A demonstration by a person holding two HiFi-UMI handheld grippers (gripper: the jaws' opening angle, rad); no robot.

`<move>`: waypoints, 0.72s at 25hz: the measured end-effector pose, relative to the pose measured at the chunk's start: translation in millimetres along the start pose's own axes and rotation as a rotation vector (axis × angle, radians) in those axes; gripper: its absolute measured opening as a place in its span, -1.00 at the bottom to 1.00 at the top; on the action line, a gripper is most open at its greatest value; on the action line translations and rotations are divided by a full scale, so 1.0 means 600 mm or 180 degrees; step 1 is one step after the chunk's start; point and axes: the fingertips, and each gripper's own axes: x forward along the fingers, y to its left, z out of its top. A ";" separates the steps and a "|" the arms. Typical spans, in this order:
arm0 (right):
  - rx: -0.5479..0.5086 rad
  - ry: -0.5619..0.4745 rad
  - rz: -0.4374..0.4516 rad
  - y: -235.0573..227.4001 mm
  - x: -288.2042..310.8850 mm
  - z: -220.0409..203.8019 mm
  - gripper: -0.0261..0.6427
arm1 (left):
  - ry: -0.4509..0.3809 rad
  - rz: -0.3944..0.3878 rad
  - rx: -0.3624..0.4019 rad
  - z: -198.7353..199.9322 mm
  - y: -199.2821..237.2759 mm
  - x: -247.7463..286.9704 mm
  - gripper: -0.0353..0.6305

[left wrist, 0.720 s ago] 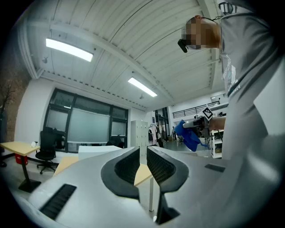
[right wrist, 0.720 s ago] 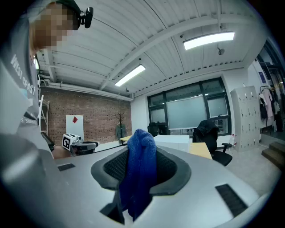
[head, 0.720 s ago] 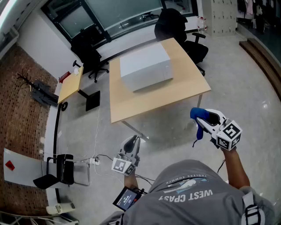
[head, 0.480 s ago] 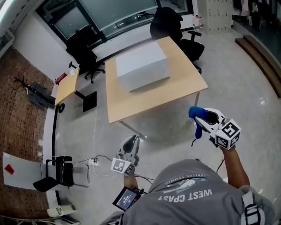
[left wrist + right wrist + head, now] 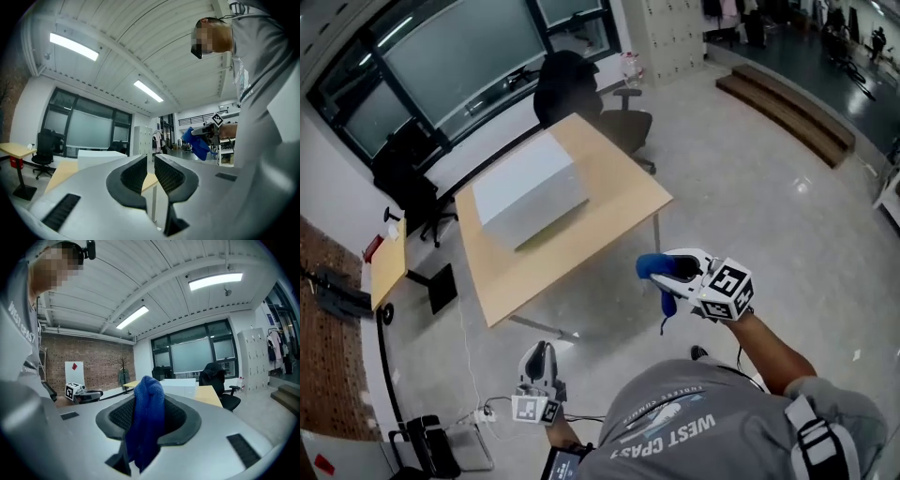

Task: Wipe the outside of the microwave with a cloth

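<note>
Blue cloth (image 5: 146, 413) is clamped between the jaws of the right gripper (image 5: 670, 270); the left gripper (image 5: 538, 360) shows a narrow, empty gap; the white microwave (image 5: 528, 190) sits on the far table (image 5: 614, 208)

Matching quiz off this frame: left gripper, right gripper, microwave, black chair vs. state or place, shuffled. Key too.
Things
1. left gripper
2. right gripper
3. microwave
4. black chair

States or places
A. sits on the wooden table
B. shut on the blue cloth
C. stands at the table's far side, by the windows
D. jaws narrowly apart, nothing between them

Pairs: 1-D, 2-B, 3-A, 4-C
</note>
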 end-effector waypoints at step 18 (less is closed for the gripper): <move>0.0083 -0.0003 -0.0281 0.065 -0.060 0.028 -0.49 | -0.0057 -0.0338 -0.0093 0.013 -0.022 -0.024 -0.82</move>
